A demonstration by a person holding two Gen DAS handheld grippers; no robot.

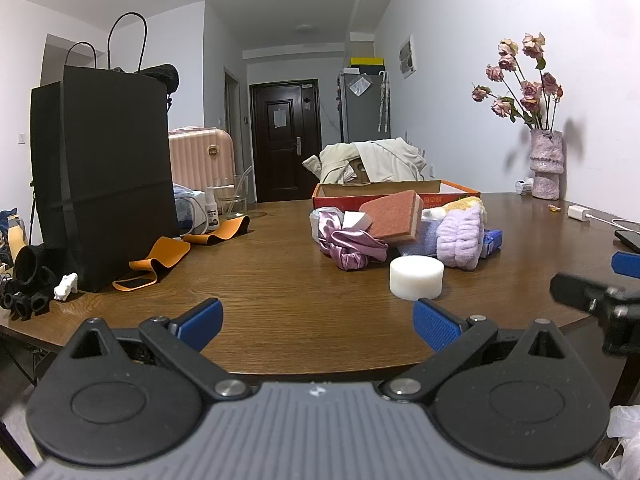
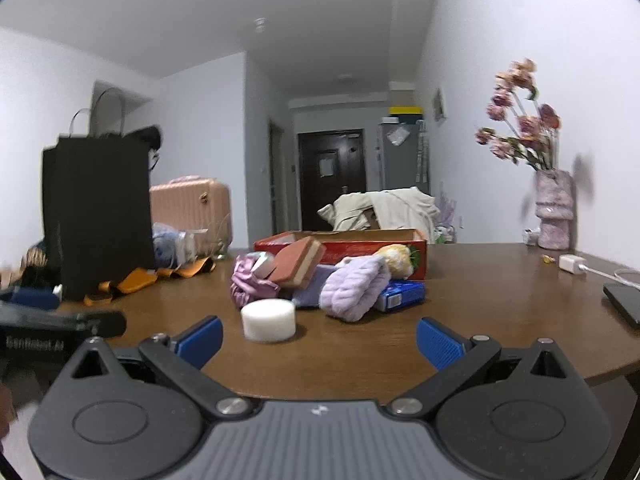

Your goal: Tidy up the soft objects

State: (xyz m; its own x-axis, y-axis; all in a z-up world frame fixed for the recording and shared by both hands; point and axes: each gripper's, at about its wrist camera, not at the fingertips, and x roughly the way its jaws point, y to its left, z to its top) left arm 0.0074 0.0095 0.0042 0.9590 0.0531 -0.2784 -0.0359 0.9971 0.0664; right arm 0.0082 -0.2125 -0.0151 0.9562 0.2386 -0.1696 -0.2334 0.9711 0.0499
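Left wrist view: left gripper (image 1: 316, 322) spread wide, empty, at near table (image 1: 280, 280) edge; soft pile (image 1: 404, 232) ahead, before red box (image 1: 394, 196).
Right wrist view: right gripper (image 2: 319, 338) likewise spread, empty; white sponge disc (image 2: 269, 319) nearest.

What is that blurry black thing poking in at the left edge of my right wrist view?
Observer: That is the left gripper; its own camera shows its blue fingers spread wide, holding nothing.
Operator: Is anything hidden beside the black bag?
Observer: A small white toy figure stands on the table by the bag's near corner.
Operator: And behind the orange band?
Observer: A white spray bottle, upright beside a clear glass.
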